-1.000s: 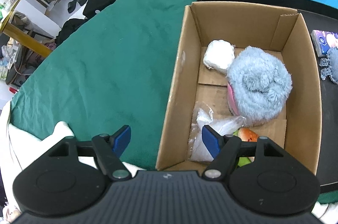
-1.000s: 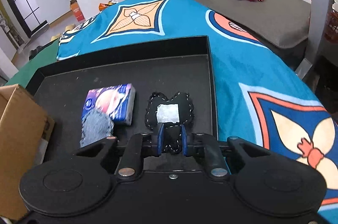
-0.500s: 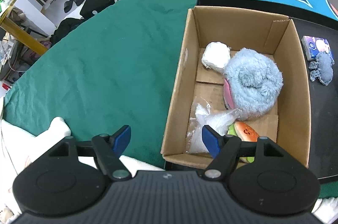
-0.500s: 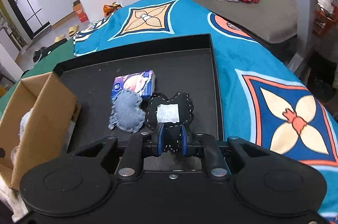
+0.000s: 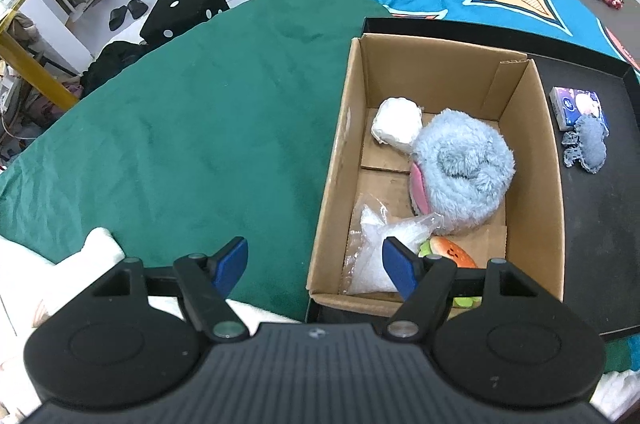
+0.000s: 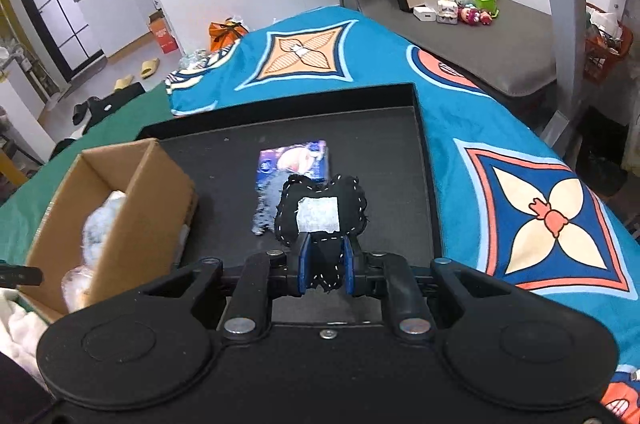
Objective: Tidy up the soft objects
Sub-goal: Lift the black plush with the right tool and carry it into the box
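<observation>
My right gripper [image 6: 325,266] is shut on a black stitched fabric pouch [image 6: 322,209] with a pale patch and holds it lifted above the black tray [image 6: 372,143]. Under it lie a denim pouch [image 6: 264,212] and a tissue pack [image 6: 294,159], also seen in the left wrist view as the denim pouch [image 5: 588,147] and the tissue pack [image 5: 576,105]. The cardboard box [image 5: 336,159] holds a blue fluffy plush [image 5: 464,169], a white bundle [image 5: 396,119], a clear plastic bag [image 5: 376,256] and an orange-green toy [image 5: 452,252]. My left gripper [image 5: 314,266] is open and empty above the box's near left corner.
The box [image 6: 136,191] stands on the tray's left part. A green cloth [image 5: 180,127] covers the table to the left, a blue patterned cloth [image 6: 520,183] to the right. A white cloth [image 5: 44,280] lies at the near edge. A grey bench with small toys [image 6: 472,11] is beyond.
My right gripper has risen and pulled back with the black pouch, lifting it off the tray. My left gripper has also risen and drawn back from the box; it stays open.
</observation>
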`<control>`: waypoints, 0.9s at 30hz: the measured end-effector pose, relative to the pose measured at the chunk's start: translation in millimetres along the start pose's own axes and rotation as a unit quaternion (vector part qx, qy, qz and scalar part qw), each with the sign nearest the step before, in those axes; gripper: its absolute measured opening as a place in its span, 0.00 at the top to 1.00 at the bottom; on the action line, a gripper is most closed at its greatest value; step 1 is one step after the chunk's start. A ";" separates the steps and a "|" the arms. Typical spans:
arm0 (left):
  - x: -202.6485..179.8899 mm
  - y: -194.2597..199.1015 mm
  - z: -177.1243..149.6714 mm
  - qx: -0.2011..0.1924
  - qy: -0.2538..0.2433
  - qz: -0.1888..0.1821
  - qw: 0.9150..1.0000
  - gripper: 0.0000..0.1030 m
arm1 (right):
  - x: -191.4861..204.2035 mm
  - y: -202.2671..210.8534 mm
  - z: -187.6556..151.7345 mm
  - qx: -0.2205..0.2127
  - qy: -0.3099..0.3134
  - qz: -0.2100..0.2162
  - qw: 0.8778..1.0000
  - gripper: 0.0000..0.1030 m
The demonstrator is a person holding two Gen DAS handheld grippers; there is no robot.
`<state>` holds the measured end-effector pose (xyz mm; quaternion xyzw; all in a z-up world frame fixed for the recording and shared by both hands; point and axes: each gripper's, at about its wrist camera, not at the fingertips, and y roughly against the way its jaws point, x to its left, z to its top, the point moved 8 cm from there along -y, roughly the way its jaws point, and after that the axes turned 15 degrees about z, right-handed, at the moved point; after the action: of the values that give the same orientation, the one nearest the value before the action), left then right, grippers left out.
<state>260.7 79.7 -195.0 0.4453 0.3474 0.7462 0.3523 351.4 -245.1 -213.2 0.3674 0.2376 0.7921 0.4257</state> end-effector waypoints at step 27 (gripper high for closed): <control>8.3 -21.9 -12.1 0.001 0.035 -0.092 0.995 0.67 | 121.4 -7.7 37.9 0.000 0.061 0.065 0.996 0.83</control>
<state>251.6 95.3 -214.1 0.3856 0.3995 0.7253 0.4070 340.3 -135.6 -149.0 0.3329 0.2384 0.8390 0.3582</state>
